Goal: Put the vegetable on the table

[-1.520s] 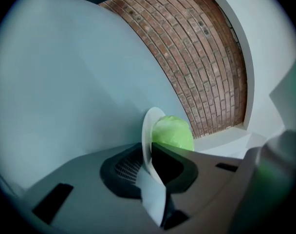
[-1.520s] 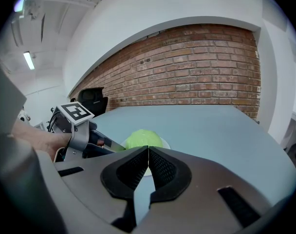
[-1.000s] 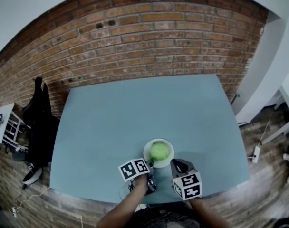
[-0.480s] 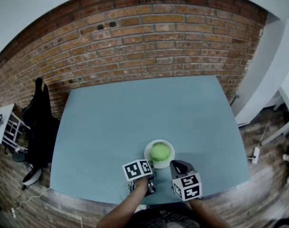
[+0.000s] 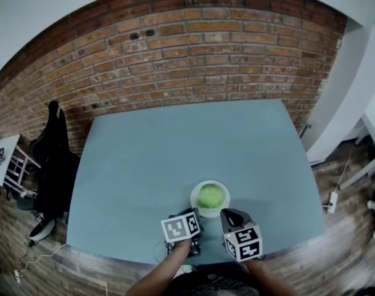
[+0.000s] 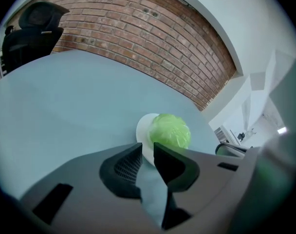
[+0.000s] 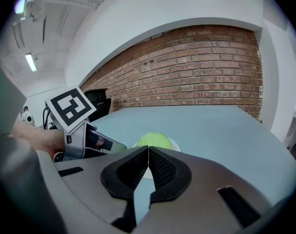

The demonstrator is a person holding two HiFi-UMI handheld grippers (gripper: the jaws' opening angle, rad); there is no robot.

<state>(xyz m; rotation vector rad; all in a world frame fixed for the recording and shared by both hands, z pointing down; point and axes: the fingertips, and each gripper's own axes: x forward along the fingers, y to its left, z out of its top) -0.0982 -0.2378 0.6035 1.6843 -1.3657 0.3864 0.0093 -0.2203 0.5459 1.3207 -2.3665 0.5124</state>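
The fingers of the left gripper stand only a narrow way apart, with bare table between them and nothing in their grasp. The fingers of the right gripper are pressed together tip to tip, and it too is empty. Just beyond the left tips sits a green cabbage head on a white plate, at the near middle of the blue-grey table. Both grippers hang at the near edge, the left one just near-left of the plate and the right one just near-right of it, touching neither.

The step in hand looks like the reach for the cabbage, and the left gripper is better placed for it. Its present gap is far too small for the head, so the jaws need to spread wider than the cabbage before going in. It is best to come down over the top so that the fingers straddle the widest part and clear the plate's rim. The close should be gentle, since the leaves will probably give and a hard squeeze may bruise them. The plate may slide or lift with the head, so the right gripper could press its near rim. The cabbage should go down on bare table left of or beyond the plate, and the jaws should open only once it rests, since a round head may roll
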